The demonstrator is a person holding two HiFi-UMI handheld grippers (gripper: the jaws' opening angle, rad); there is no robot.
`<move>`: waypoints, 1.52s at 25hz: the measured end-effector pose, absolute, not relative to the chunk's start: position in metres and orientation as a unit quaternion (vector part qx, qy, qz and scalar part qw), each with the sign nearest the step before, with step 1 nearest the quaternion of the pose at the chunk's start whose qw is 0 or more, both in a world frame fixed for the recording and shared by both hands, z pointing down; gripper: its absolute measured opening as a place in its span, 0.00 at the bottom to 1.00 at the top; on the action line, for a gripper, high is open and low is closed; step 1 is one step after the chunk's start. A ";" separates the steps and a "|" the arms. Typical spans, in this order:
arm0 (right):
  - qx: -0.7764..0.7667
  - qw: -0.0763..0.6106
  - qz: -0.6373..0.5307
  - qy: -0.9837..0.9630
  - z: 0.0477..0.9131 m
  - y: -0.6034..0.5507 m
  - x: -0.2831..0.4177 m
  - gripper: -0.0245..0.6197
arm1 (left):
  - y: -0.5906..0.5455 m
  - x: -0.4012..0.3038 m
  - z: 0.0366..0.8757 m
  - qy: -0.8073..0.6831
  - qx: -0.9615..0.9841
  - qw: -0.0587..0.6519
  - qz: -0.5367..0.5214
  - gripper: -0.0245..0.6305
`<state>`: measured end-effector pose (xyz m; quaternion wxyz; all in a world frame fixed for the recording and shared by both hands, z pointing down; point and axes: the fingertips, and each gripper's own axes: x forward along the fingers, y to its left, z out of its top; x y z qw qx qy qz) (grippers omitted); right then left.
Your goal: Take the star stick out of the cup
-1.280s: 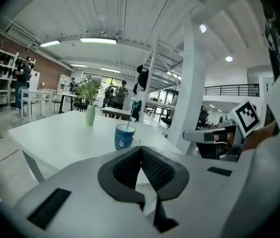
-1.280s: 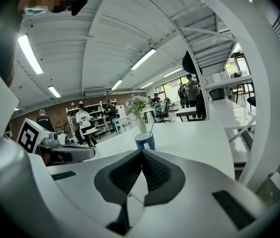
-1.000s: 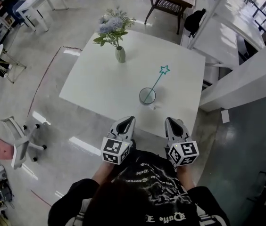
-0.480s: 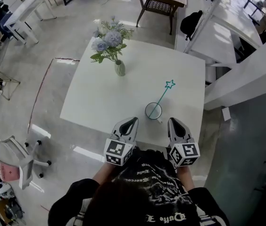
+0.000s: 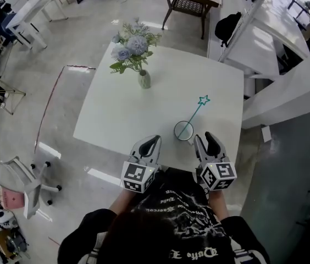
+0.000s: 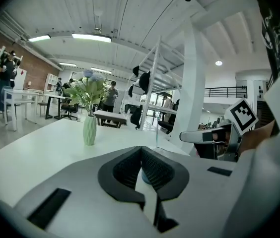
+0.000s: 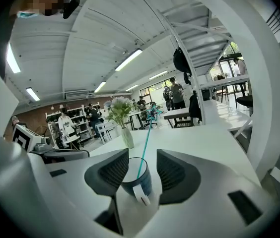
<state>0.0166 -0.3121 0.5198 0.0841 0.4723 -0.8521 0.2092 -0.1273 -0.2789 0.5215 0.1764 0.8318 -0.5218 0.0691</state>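
A dark blue cup (image 5: 184, 130) stands near the front edge of the white table (image 5: 122, 114). A thin teal star stick (image 5: 194, 114) leans out of it to the far right, its star (image 5: 203, 100) at the top. My right gripper (image 5: 206, 139) hovers just short of the cup, a little to its right, and its jaws are opening with nothing between them. In the right gripper view the cup (image 7: 136, 178) and stick (image 7: 145, 142) stand just ahead of the gap between the pads (image 7: 114, 168). My left gripper (image 5: 150, 143) stays shut to the left of the cup.
A pale green vase of flowers (image 5: 144, 80) stands at the table's far left. The table's front edge runs just under both grippers. Chairs, other tables and white racks surround the table, with people far off in the room.
Both grippers have come forward to the table's front edge near the cup. The right gripper's jaws have parted. The cup and stick have kept their place on the table.
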 end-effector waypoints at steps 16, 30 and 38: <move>0.398 0.109 0.222 -0.884 0.522 -0.358 -0.003 0.35 | -0.268 -0.142 0.515 -0.588 0.786 0.181 0.069 0.07; 0.359 0.126 0.232 -0.895 0.542 -0.380 -0.024 0.32 | -0.250 -0.163 0.520 -0.640 0.741 0.188 0.073 0.07; 0.365 0.116 0.242 -0.892 0.539 -0.381 -0.022 0.15 | -0.242 -0.168 0.516 -0.653 0.730 0.190 0.069 0.07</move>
